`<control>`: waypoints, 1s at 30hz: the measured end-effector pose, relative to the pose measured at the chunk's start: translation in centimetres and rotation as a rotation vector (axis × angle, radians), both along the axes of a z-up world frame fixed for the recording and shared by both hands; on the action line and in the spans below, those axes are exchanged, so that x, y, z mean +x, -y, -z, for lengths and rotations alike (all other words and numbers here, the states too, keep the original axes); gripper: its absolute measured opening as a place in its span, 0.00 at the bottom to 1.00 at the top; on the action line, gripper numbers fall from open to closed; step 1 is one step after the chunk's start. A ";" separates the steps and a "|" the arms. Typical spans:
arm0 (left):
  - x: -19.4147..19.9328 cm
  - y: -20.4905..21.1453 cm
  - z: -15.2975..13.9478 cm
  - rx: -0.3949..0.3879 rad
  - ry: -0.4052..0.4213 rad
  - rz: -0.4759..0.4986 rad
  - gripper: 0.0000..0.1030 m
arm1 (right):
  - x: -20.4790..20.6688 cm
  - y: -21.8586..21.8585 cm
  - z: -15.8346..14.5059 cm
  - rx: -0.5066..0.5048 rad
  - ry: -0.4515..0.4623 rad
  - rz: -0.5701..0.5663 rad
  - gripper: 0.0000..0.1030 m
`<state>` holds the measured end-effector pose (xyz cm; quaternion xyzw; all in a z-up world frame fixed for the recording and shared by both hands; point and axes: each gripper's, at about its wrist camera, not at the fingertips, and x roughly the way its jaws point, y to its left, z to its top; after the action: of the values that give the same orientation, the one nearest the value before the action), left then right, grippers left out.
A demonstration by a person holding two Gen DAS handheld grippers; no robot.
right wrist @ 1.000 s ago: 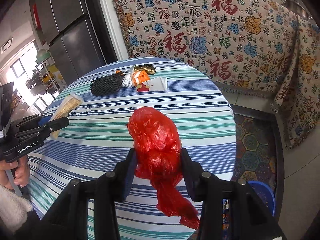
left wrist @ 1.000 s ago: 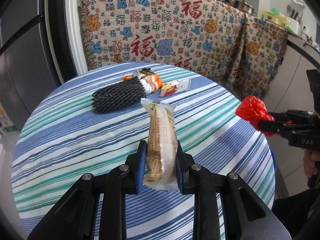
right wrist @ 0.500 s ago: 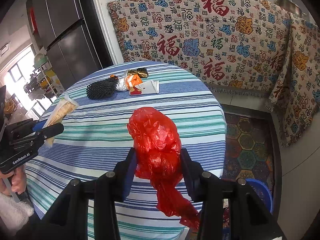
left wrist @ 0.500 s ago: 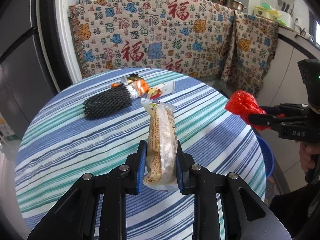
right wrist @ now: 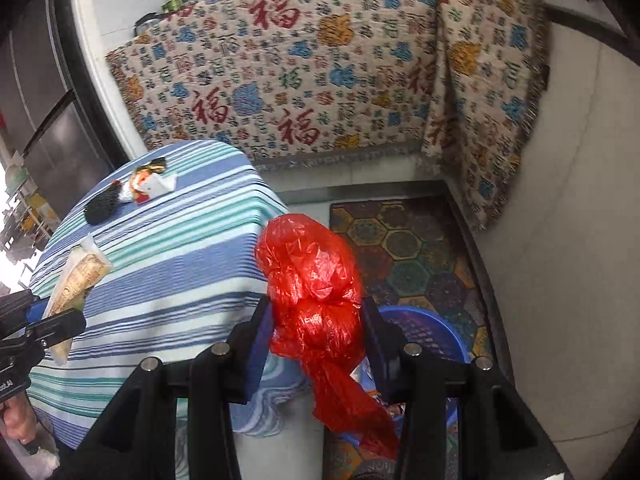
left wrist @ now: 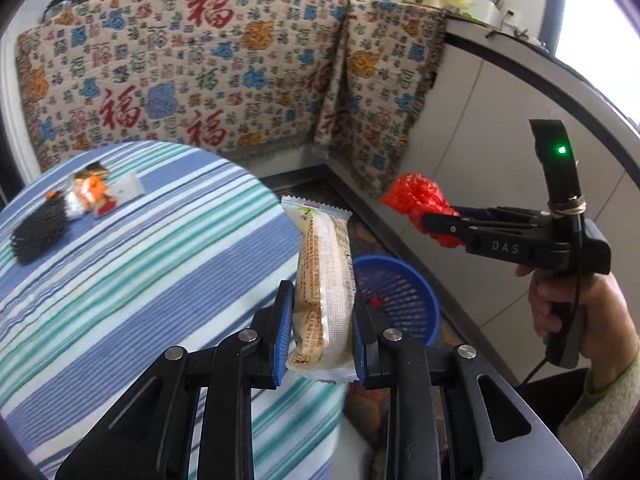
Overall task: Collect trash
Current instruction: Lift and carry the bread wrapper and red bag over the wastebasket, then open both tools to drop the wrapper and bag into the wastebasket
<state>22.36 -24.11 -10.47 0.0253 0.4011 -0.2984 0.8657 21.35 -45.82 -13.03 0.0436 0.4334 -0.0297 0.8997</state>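
Observation:
My left gripper is shut on a beige snack packet, held upright past the striped table's right edge. My right gripper is shut on a crumpled red plastic bag whose tail hangs below the fingers. A blue mesh basket stands on the floor beside the table, below and just beyond both grippers; in the right wrist view the blue basket shows behind the red bag. In the left wrist view the right gripper with the red bag is above the basket's far side.
On the round striped table lie a black foam net, an orange wrapper and a white packet. A patterned cloth drapes the counter behind. A patterned mat covers the floor near white cabinets.
Both grippers have swung right, off the table top toward the floor beside it, each keeping its grip. The blue basket has come into view below them.

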 end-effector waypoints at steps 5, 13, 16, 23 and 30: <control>1.2 6.3 2.3 -0.027 -0.072 0.080 0.25 | -1.5 5.7 2.0 0.008 -0.063 0.106 0.42; 4.1 13.2 7.1 0.010 -0.131 0.130 0.25 | -2.8 11.7 5.4 0.104 -0.138 0.209 0.43; 4.6 14.6 8.9 0.018 -0.153 0.139 0.25 | -2.8 13.0 6.8 0.138 -0.161 0.236 0.43; 5.7 17.5 11.8 0.039 -0.178 0.156 0.30 | -2.1 15.0 9.1 0.199 -0.191 0.260 0.46; 7.5 18.7 14.2 0.046 -0.200 0.140 0.46 | -0.9 15.8 10.3 0.242 -0.179 0.273 0.61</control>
<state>29.83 -42.77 -24.67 0.0432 0.4896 -0.3496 0.7976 20.47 -61.66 -23.31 0.2069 0.5021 -0.1026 0.8334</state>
